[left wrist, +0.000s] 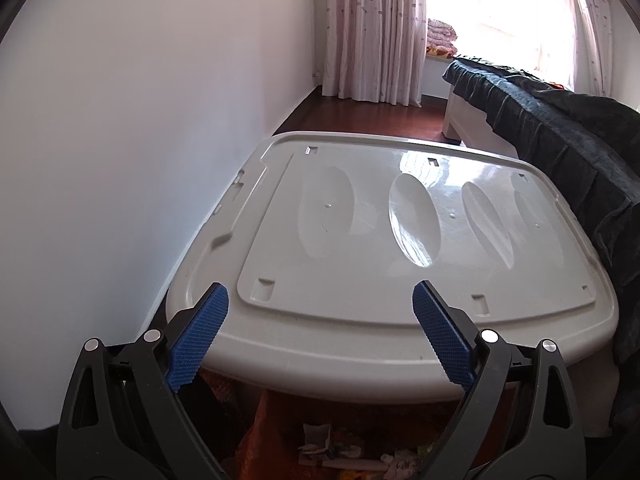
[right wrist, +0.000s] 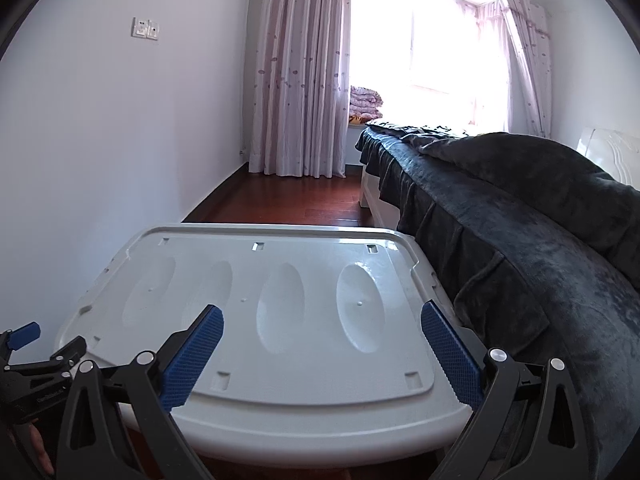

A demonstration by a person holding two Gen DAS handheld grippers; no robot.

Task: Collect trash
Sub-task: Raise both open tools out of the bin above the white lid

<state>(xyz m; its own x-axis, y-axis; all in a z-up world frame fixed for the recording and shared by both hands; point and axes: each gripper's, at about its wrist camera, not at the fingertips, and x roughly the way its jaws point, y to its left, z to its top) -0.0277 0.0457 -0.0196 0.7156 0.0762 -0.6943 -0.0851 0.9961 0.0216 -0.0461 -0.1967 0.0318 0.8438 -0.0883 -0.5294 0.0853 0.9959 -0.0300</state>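
1. White wall [left wrist: 120, 120] at far left; glossy grey plastic bin lid with oval dimples [left wrist: 400, 240] fills the centre, acting as a tabletop, bare of litter.
2. Left claw [left wrist: 320, 296]: blue-padded jaws spread wide, nothing between them, poised over the lid's near edge.
3. Crumpled white paper scraps and wrappers [left wrist: 320, 446] lie below that edge, under and slightly behind the left claw, on an orange fabric [left wrist: 272, 420]. The heap's long axis runs left to right.
4. Right claw [right wrist: 322, 320]: jaws wide apart, empty, over the same lid; no trash in its view.
5. Judgement: left claw is nearer; it must drop and pull back.
6. Dark velvety bed cover [right wrist: 520, 220] at right.
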